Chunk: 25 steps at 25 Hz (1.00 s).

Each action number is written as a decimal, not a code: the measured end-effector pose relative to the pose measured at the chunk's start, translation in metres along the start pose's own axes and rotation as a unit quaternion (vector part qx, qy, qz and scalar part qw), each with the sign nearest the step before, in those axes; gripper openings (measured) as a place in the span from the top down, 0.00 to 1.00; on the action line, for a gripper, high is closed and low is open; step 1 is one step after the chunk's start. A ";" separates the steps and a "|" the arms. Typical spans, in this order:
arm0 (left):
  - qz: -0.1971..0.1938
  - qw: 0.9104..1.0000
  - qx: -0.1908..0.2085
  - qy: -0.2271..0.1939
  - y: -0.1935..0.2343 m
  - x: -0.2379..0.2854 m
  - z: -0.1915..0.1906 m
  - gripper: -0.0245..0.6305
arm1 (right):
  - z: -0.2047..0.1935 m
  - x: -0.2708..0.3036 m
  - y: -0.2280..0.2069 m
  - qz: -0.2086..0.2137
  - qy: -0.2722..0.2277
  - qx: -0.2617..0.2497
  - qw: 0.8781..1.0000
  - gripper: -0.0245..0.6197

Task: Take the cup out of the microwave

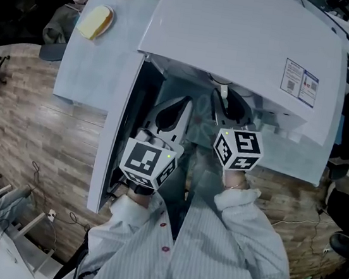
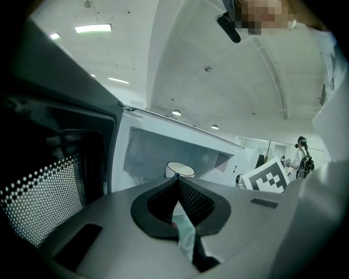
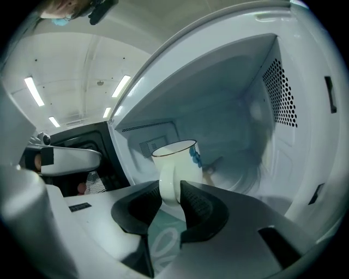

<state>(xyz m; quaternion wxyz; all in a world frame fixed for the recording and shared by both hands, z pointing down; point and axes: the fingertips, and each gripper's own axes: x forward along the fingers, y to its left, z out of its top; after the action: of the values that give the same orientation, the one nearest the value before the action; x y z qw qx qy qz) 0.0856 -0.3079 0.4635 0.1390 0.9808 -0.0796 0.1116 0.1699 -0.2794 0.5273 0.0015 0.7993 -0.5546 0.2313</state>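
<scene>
- The microwave point(image 1: 238, 42) sits on the table point(image 1: 80, 78), with its door point(image 1: 110, 153) swung open at its left side.
- The cup point(image 3: 175, 161) stands inside the microwave's cavity, handle toward the opening.
- The right gripper point(image 3: 170, 200) reaches into the opening, the cup's handle between its jaws.
- The left gripper point(image 2: 177, 180) is left of the right one, just inside the open door.
- A plate point(image 1: 109, 13) lies on the table, left of the microwave.

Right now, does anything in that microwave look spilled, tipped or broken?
Nothing stands out. The white cup stands upright inside the open microwave, with no spill visible around it, and the right gripper holds its handle squarely between its fingers.
</scene>
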 end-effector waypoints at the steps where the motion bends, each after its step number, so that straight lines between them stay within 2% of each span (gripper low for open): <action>1: 0.001 1.000 0.000 -0.001 0.001 0.000 0.001 0.95 | 0.000 0.000 0.001 -0.001 0.000 -0.007 1.000 0.77; 5: 0.001 1.000 -0.001 -0.002 0.002 0.000 0.002 0.95 | 0.004 -0.001 0.001 -0.009 -0.009 -0.036 0.999 0.81; 11: 0.002 1.000 -0.002 -0.006 0.003 -0.001 0.004 0.95 | 0.009 -0.003 0.002 -0.004 -0.019 -0.039 0.999 0.83; 25: -0.001 1.000 0.007 -0.021 -0.009 -0.004 0.021 0.95 | 0.015 -0.022 0.015 0.023 -0.024 0.020 0.999 0.83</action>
<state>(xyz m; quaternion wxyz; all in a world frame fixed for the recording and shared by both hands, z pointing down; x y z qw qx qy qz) 0.0873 -0.3045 0.4407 0.1306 0.9839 -0.0808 0.0918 0.1555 -0.2692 0.5022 -0.0330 0.7915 -0.5682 0.2227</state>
